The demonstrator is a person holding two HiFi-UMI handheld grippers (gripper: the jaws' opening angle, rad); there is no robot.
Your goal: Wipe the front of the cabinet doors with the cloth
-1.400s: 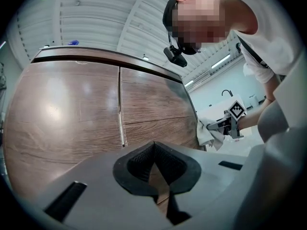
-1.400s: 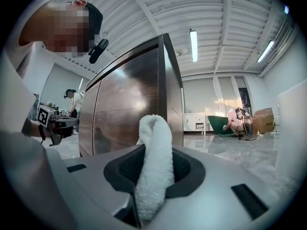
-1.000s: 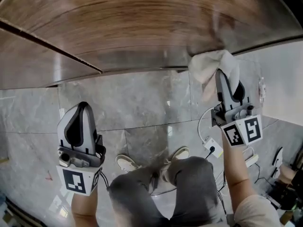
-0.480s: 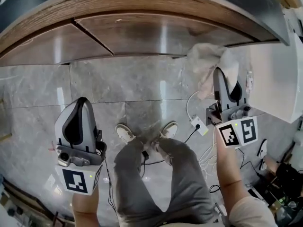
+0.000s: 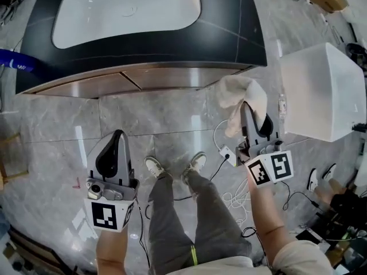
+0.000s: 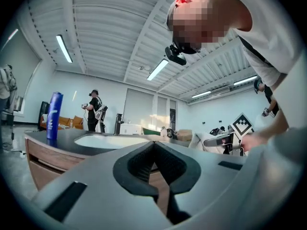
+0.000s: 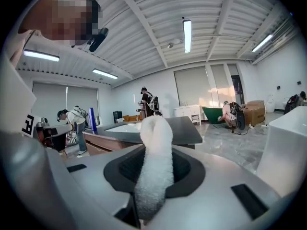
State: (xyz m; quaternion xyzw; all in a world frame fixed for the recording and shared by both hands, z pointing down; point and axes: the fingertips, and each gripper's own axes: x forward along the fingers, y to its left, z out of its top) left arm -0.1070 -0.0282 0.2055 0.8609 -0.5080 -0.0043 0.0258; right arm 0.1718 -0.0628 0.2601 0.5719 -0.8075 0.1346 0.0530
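1. Two tools are in view. The left tool [image 5: 118, 135] has its jaws together with nothing between them, and it hangs over the grey floor [image 5: 160, 116].
2. The right tool [image 5: 251, 114] is clamped on one white cloth [image 5: 241, 93], which stands up out of its jaws.
3. The cloth is near the right end of the cabinet; contact cannot be told.
4. Two brown cabinet doors show, a left door [image 5: 80, 86] and a right door [image 5: 183, 77], under one dark tabletop [image 5: 229, 36] with one white basin [image 5: 126, 7].
5. One blue bottle [image 6: 53, 115] stands on the tabletop.
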